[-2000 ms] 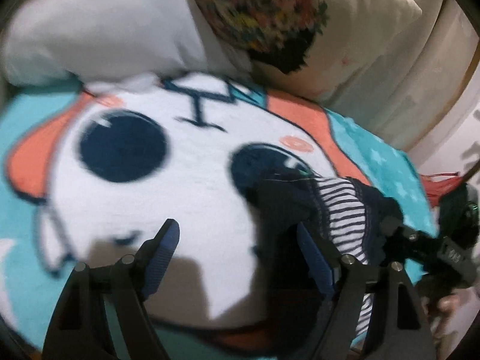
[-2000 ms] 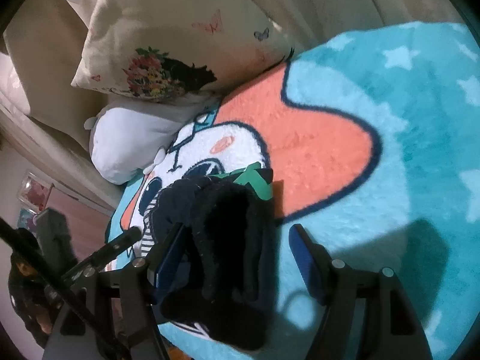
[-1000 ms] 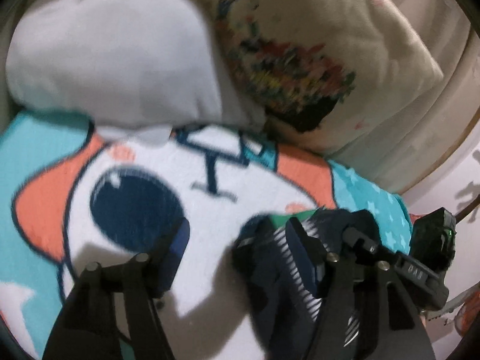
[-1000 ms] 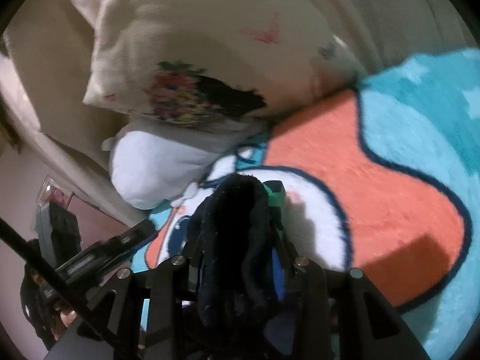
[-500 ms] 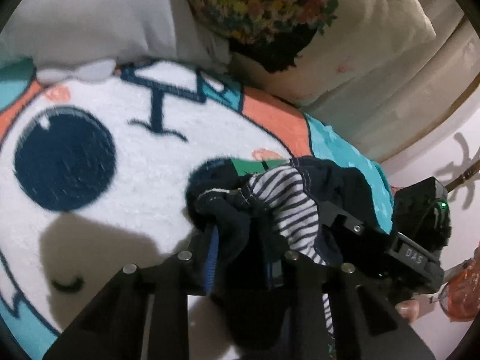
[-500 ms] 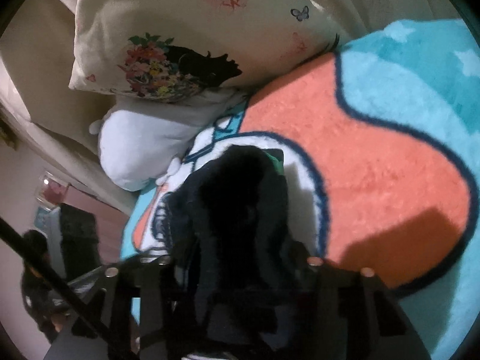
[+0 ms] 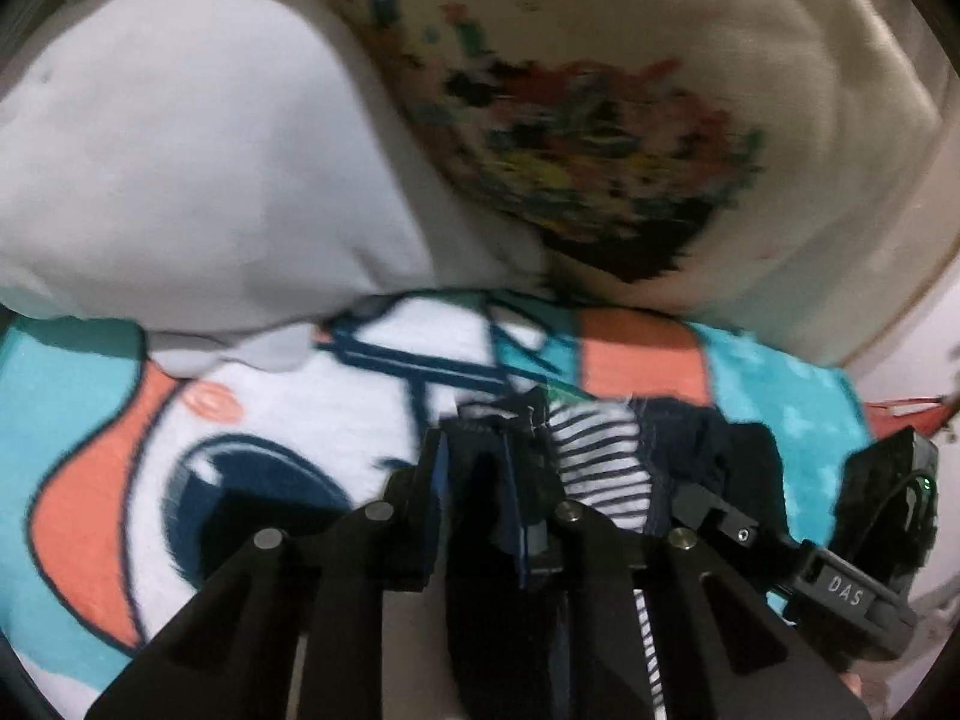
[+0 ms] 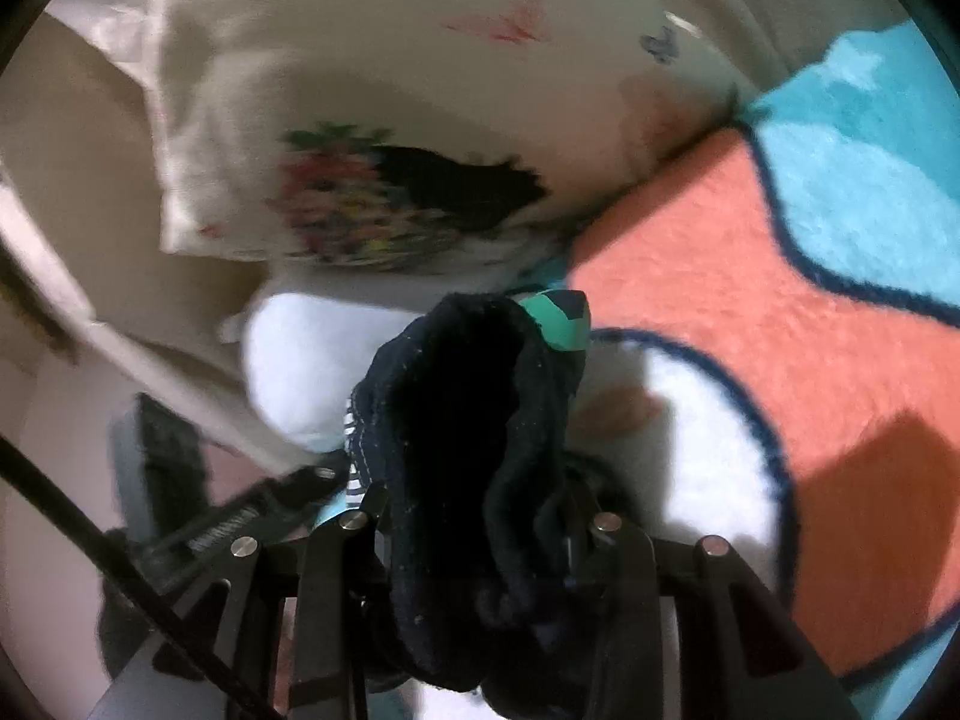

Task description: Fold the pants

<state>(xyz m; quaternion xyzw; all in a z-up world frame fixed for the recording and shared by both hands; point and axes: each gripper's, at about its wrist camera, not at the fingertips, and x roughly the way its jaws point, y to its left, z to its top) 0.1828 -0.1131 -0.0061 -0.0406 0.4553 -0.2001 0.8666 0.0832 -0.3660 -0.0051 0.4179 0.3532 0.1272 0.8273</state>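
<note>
The pants [image 7: 720, 456] are dark navy with a striped lining [image 7: 594, 468], bunched up over a cartoon blanket [image 7: 90, 390]. In the left wrist view my left gripper [image 7: 477, 492] is shut on a dark fold of them, its blue pads pressed close together. In the right wrist view a thick wad of the pants [image 8: 468, 420], with a green stripe at the far end, fills my right gripper [image 8: 480, 519]. Its jaws are opening slightly while the fabric still sits squeezed between the fingers [image 8: 360, 516]. The two grippers are side by side on the same bundle.
A white pillow [image 7: 180, 150] and a cream floral cushion [image 7: 600, 120] lie just beyond the pants. The blanket's orange and teal areas [image 8: 720, 276] spread to the right. The black housing [image 7: 882, 516] of the other tool is at the right edge of the left wrist view.
My left gripper, open beside the pants two frames back, has closed on a fold of them. Both grippers have carried the bundle closer to the pillows.
</note>
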